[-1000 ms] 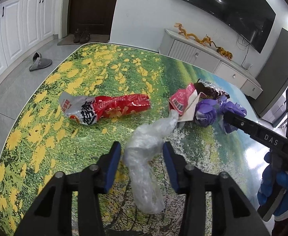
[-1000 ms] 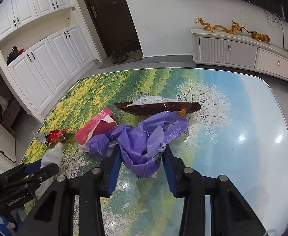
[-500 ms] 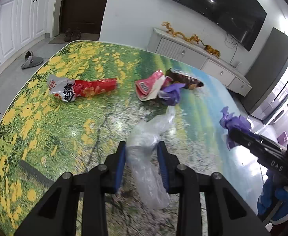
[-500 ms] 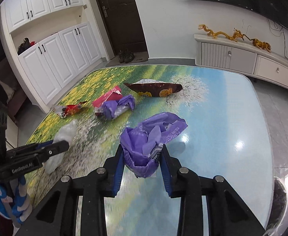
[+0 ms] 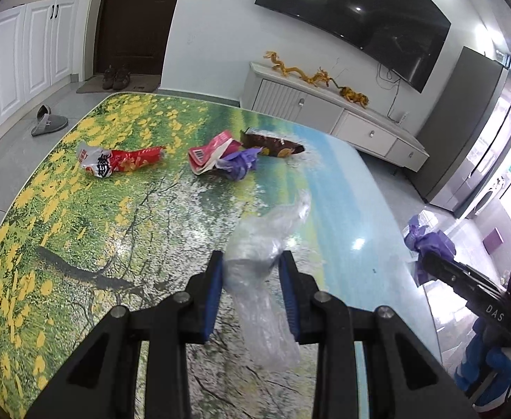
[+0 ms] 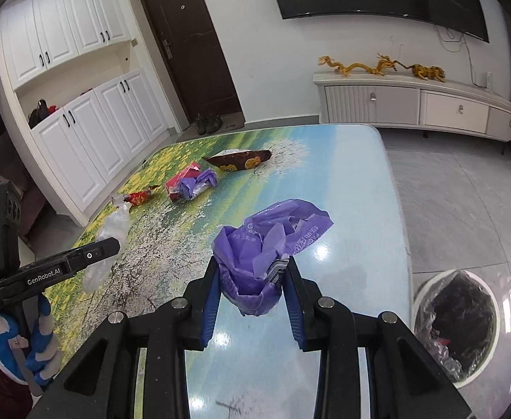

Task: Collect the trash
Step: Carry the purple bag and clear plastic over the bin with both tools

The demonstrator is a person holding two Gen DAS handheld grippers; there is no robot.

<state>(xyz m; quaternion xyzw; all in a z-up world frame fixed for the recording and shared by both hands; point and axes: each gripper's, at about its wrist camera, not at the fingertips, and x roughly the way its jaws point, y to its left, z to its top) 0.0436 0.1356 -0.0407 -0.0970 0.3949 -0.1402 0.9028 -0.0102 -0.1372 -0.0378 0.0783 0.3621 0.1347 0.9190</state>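
Left gripper [image 5: 252,262] clamped on clear bag [image 5: 260,269], blue pads squeezing its crumpled middle, bag lifted off the table [image 5: 80,244], its tail hanging below the fingers. Right gripper [image 6: 250,272] clamped on purple bag [image 6: 265,244], also held above the table, over its blue end near the right edge. Both sets of jaws have just been closing, each with its bag between them. On the table, far side: red wrapper [image 5: 122,160], pink pack [image 5: 208,150] touching a purple scrap [image 5: 239,164], brown wrapper [image 5: 272,145] just beyond. Bin [image 6: 456,321] with black liner on the floor right of the table, below right gripper's side. Blue-gloved hand [image 6: 28,342] holds left gripper's handle.
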